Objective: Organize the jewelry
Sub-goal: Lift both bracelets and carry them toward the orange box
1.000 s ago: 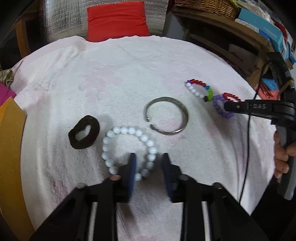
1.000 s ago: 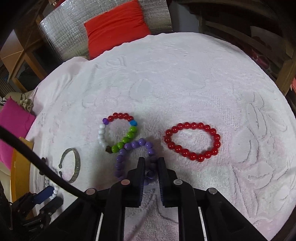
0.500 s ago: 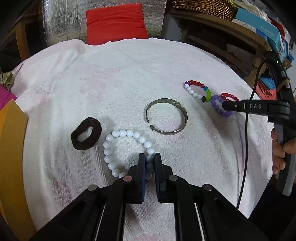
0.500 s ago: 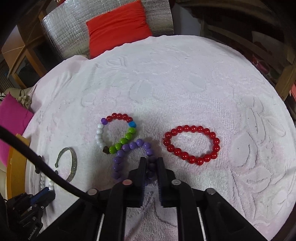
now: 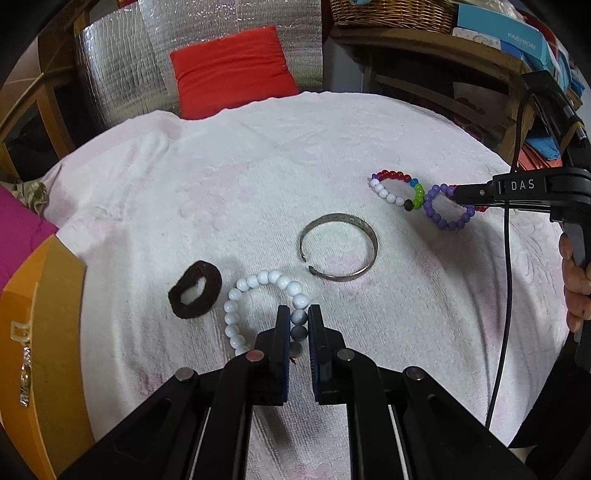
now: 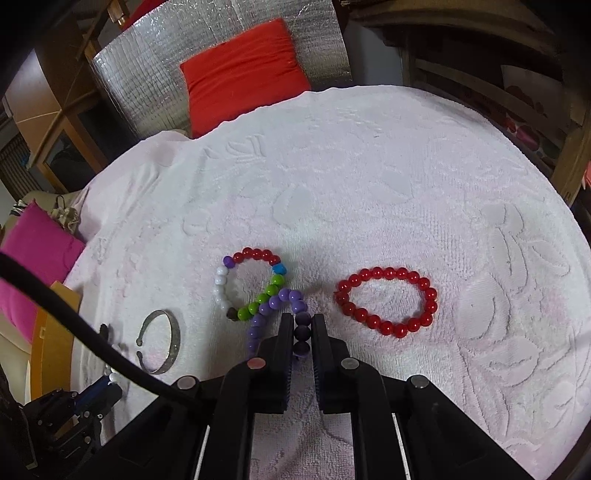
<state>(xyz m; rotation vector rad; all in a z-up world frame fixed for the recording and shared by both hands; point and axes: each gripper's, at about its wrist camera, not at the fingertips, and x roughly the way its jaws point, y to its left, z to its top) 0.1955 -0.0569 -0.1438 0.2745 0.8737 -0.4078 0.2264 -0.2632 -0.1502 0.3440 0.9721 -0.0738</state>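
Observation:
My left gripper [image 5: 299, 314] is shut on the near side of a white bead bracelet [image 5: 240, 291] lying on the white towel [image 5: 258, 166]. My right gripper [image 6: 301, 321] is shut on a purple bead bracelet [image 6: 275, 302]; it also shows in the left wrist view [image 5: 443, 218], with the right gripper [image 5: 460, 194] on its far side. A multicoloured bead bracelet [image 6: 251, 284] touches the purple one on its left. A red bead bracelet [image 6: 388, 301] lies to the right. A silver bangle [image 5: 338, 247] and a dark hair tie [image 5: 195, 293] lie near the white bracelet.
An orange box [image 5: 33, 332] stands at the left table edge, with a pink cushion [image 5: 18, 229] behind it. A red cushion [image 5: 232, 70] on a silver chair sits beyond the far edge. Shelves and a basket [image 5: 391, 13] stand at the back right.
My left gripper closed on the white bracelet, having been open one second ago. My right gripper stays shut on the purple bracelet, which has shifted slightly.

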